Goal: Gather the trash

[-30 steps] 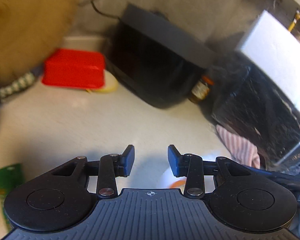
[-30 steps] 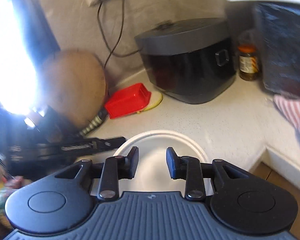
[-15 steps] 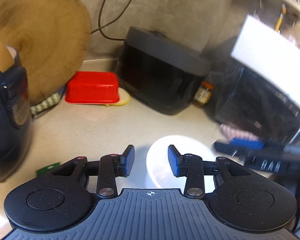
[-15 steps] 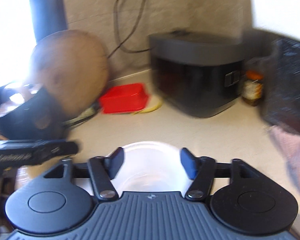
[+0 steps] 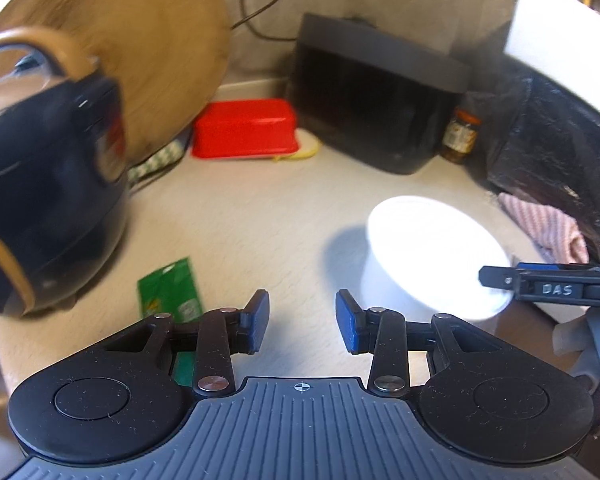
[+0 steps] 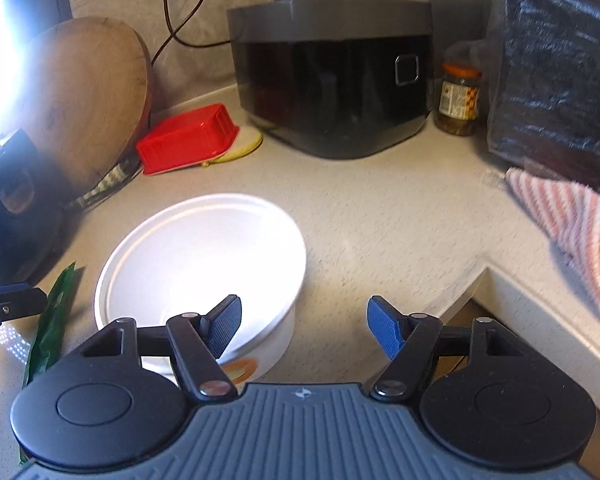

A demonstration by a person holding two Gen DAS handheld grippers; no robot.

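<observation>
A white round bowl [image 6: 200, 264] stands on the beige counter near its front edge; it also shows in the left wrist view [image 5: 432, 252]. A green wrapper [image 5: 168, 296] lies flat on the counter left of the bowl; it also shows in the right wrist view [image 6: 52, 320]. My left gripper [image 5: 302, 322] is open and empty, above the counter between wrapper and bowl. My right gripper [image 6: 304, 332] is open wide and empty, its left finger [image 6: 222, 330] over the bowl's near rim.
A dark appliance [image 6: 332, 72] stands at the back, a red box [image 6: 188, 140] and a wooden board [image 6: 84, 96] to its left. A jar [image 6: 458, 98], a black bag [image 6: 552, 92] and a striped cloth [image 6: 568, 224] are at right. A black kettle [image 5: 48, 184] is at left.
My left gripper has pulled back and turned left, so the green wrapper and the bowl came into view. My right gripper has opened wider and moved closer over the bowl.
</observation>
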